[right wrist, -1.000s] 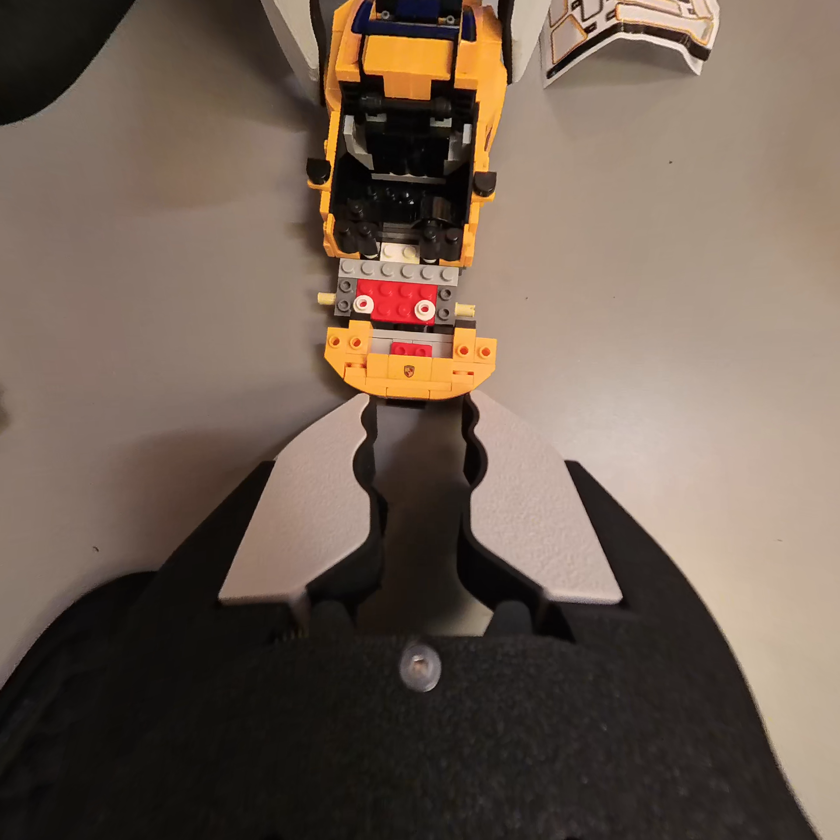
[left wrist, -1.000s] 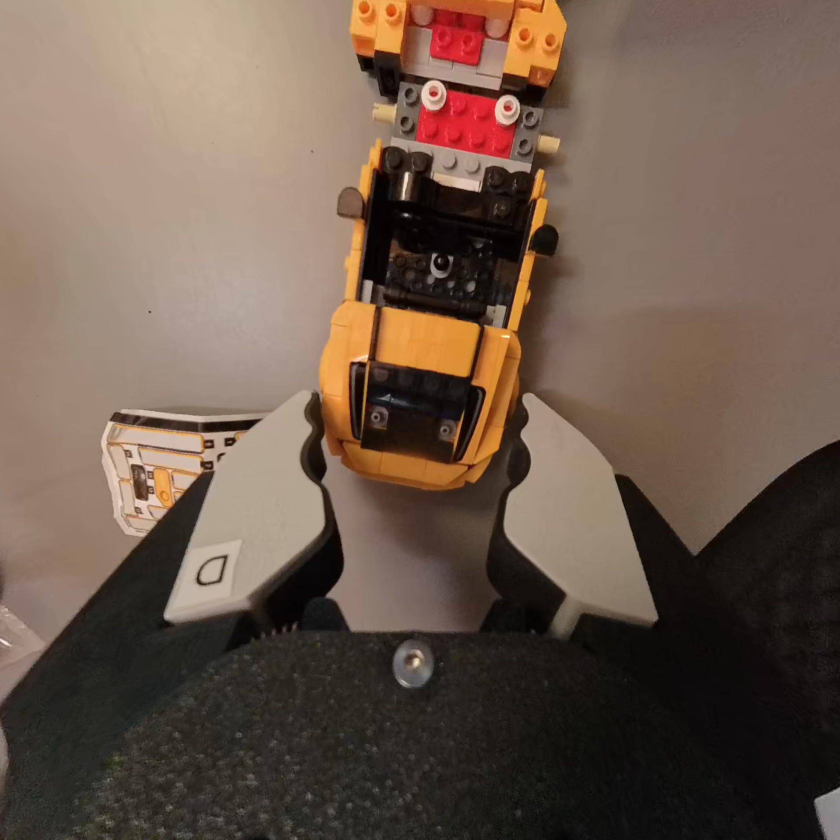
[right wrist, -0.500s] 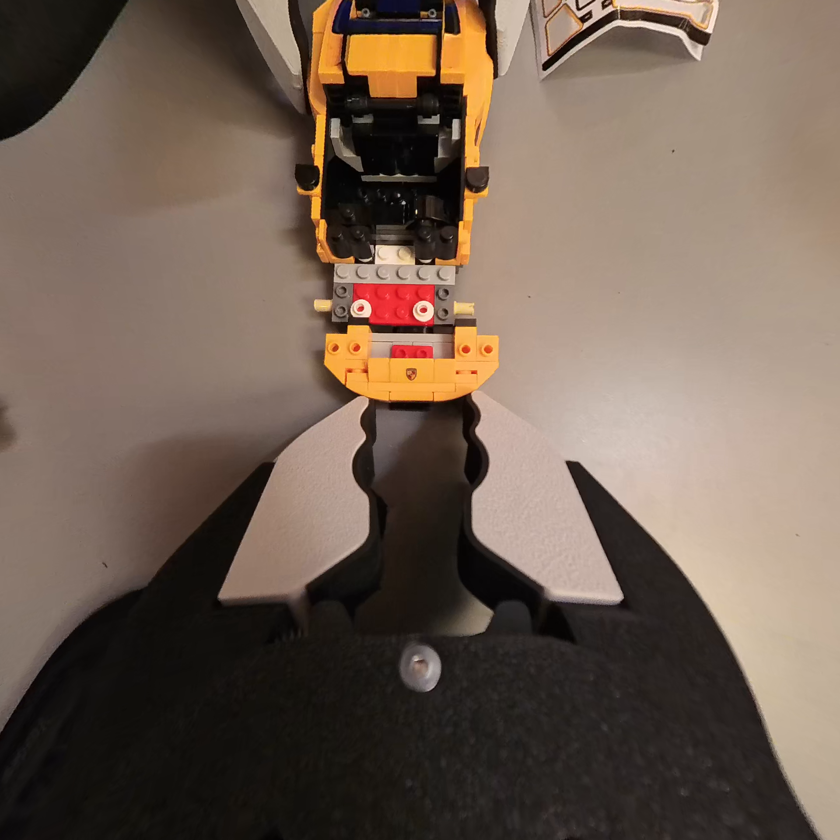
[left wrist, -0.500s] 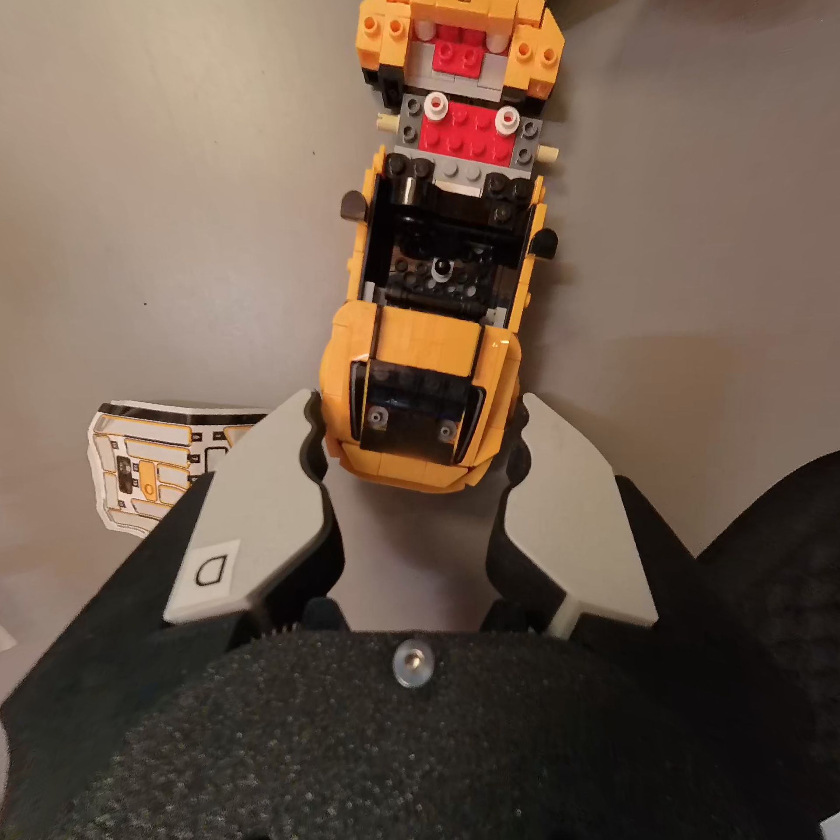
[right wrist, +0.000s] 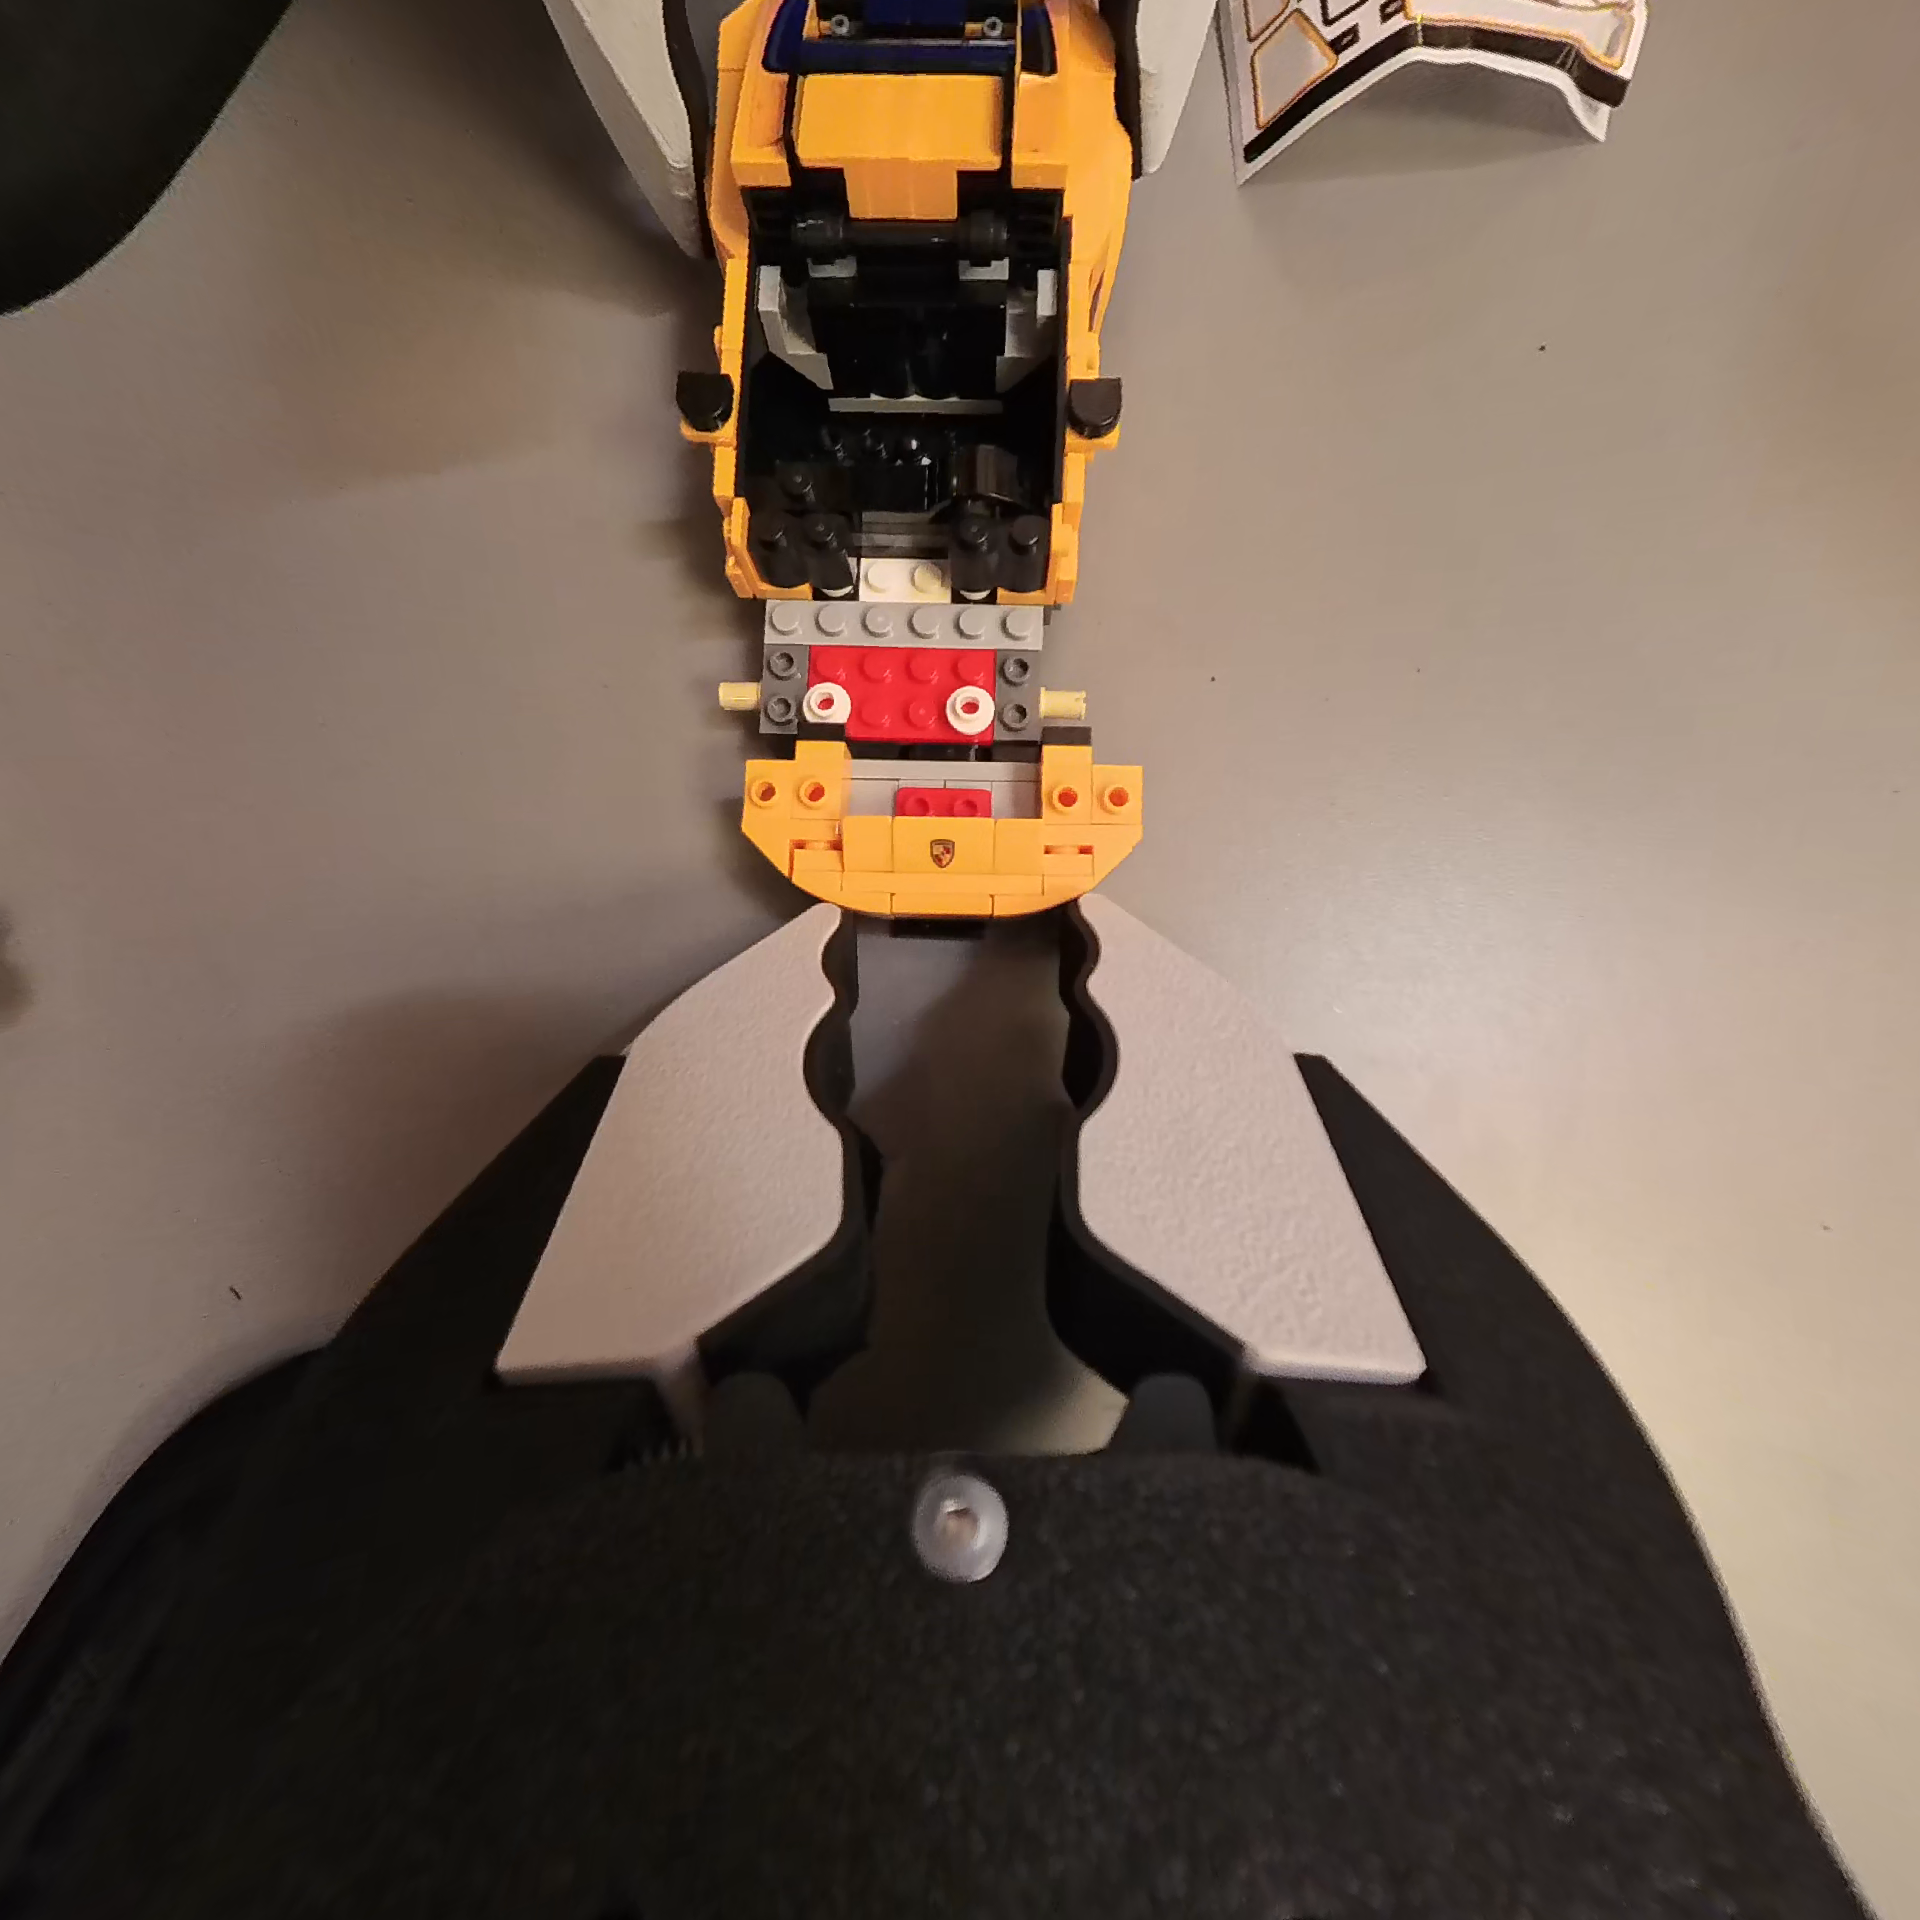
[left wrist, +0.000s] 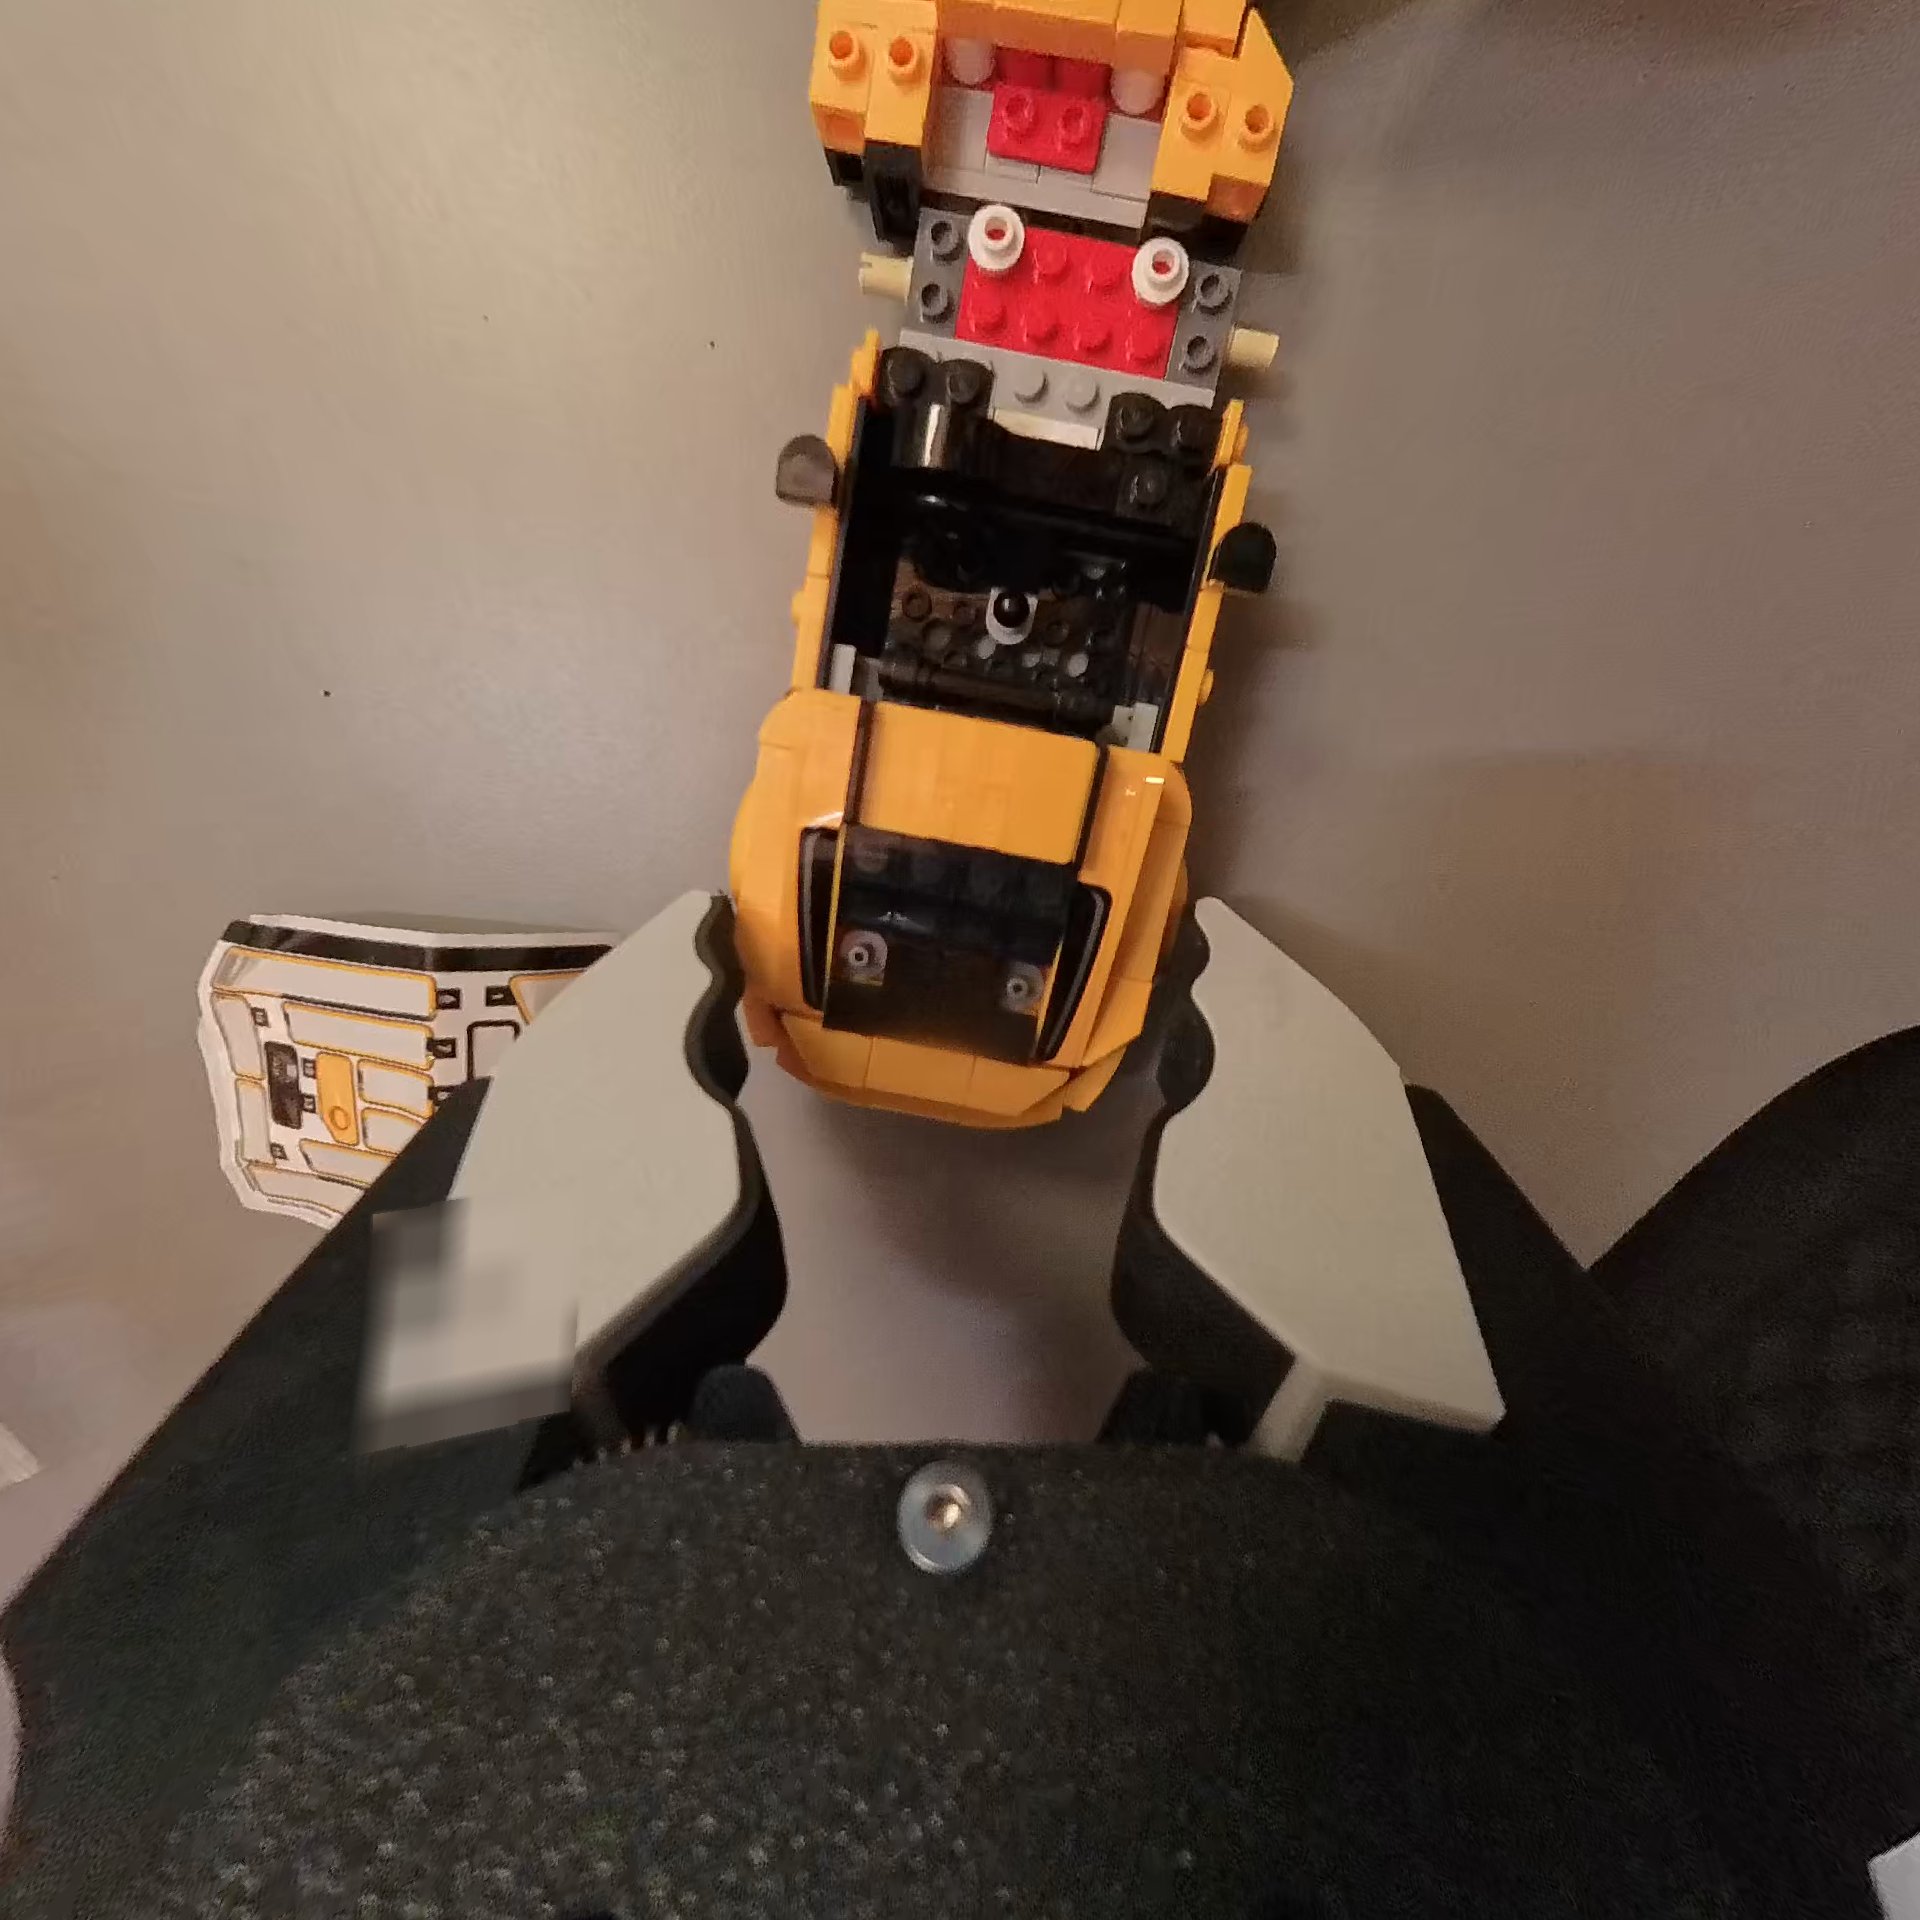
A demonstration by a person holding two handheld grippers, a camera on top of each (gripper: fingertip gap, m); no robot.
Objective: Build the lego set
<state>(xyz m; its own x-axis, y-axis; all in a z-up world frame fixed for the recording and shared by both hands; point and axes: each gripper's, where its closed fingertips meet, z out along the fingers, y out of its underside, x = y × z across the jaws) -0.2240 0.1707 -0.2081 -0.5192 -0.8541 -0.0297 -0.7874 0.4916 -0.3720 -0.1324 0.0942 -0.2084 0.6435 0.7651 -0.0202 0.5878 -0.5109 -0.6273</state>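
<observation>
Left wrist view: yellow lego car (left wrist: 966, 790) on grey table (left wrist: 416, 520), long axis along gripper line, tail end between left gripper (left wrist: 961, 997) fingers, jaws wide and pressed against car sides; sticker sheet (left wrist: 322, 1060) beside left finger.
Right wrist view: car nose (right wrist: 940, 842) faces right gripper (right wrist: 956, 920), jaws partly apart, empty, fingertips just at bumper. Only this view shows nose badge.

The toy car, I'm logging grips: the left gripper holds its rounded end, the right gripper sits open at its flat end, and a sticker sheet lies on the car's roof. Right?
Not quite. The sticker sheet lies on the table beside the toy car, not on it, as the left wrist view shows. The left gripper does hold the rounded end, and the right gripper sits open at the flat end.
</observation>
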